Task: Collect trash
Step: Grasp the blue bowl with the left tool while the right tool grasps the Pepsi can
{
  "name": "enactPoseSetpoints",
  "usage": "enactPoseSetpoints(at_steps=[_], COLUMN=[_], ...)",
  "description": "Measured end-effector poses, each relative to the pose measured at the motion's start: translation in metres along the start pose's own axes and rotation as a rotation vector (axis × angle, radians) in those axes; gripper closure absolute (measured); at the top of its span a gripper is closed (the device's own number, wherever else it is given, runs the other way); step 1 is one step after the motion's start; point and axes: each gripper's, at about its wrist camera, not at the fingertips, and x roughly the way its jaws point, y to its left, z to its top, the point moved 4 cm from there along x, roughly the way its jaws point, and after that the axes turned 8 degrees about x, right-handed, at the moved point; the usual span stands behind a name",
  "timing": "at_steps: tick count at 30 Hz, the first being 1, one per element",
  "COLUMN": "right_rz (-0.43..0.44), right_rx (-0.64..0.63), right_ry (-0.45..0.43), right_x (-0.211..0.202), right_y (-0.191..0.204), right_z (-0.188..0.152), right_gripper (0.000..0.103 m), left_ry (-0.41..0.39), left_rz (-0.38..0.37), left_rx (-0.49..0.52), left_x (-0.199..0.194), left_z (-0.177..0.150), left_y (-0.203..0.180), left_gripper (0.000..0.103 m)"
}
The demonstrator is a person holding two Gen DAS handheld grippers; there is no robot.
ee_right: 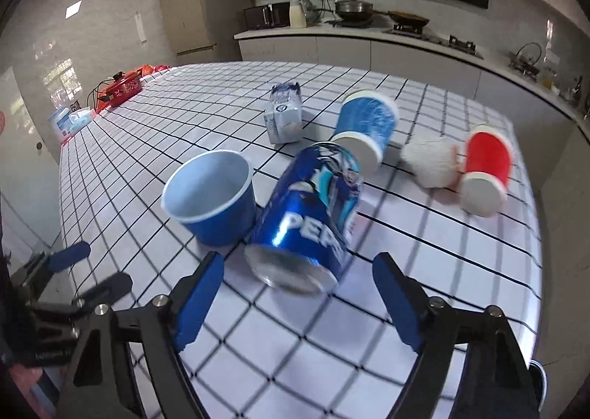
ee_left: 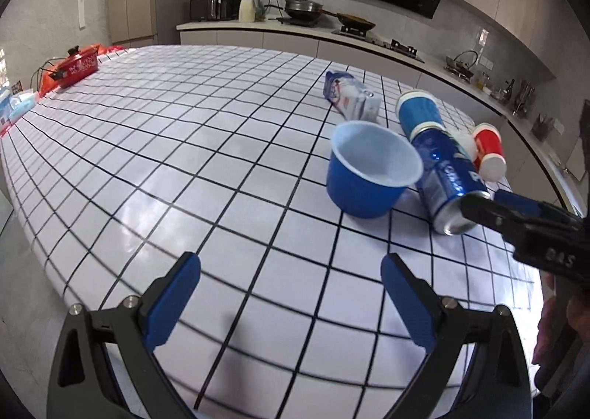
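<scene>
A blue Pepsi can (ee_right: 309, 216) lies on its side on the checked table (ee_right: 332, 345), its end facing me. My right gripper (ee_right: 298, 264) is open; the can's near end sits between its fingertips, the pads apart from it. Left of the can stands an upright blue paper bowl (ee_right: 214, 197). Behind lie a blue paper cup (ee_right: 367, 124), a small white carton (ee_right: 284, 116), a crumpled tissue (ee_right: 431, 160) and a red paper cup (ee_right: 486, 168). My left gripper (ee_left: 291, 260) is open over bare tablecloth, short of the bowl (ee_left: 368, 175) and can (ee_left: 438, 175).
A red pot (ee_left: 77, 65) and tissue packs (ee_left: 22, 101) sit at the table's far left. The table's right edge runs just past the red cup (ee_left: 486, 149). A kitchen counter (ee_left: 295, 28) with pans stands behind.
</scene>
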Motion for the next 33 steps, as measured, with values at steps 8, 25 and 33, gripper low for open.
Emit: enactPoseSetpoints(at_steps=[8,25,33], right_rz=[-0.033,-0.023,-0.049], right_rx=[0.079,0.105,0.151], right_ry=[0.007,0.066,0.125], right_x=[0.011,0.06,0.094], right_y=[-0.029,-0.036,-0.041], right_z=[0.011,0.059,0.066], right_gripper=[0.032,0.032,0.033], left_ry=[0.003,-0.001,0.011], left_rz=[-0.049,-0.055,-0.051], left_rx=[0.025,-0.001,-0.004], left_x=[0.024,0.072,0.088], left_z=[0.015,0.066,0.08], left_y=[-0.021,-0.004,-0.006], left_gripper=[0.004,0.01,0.01])
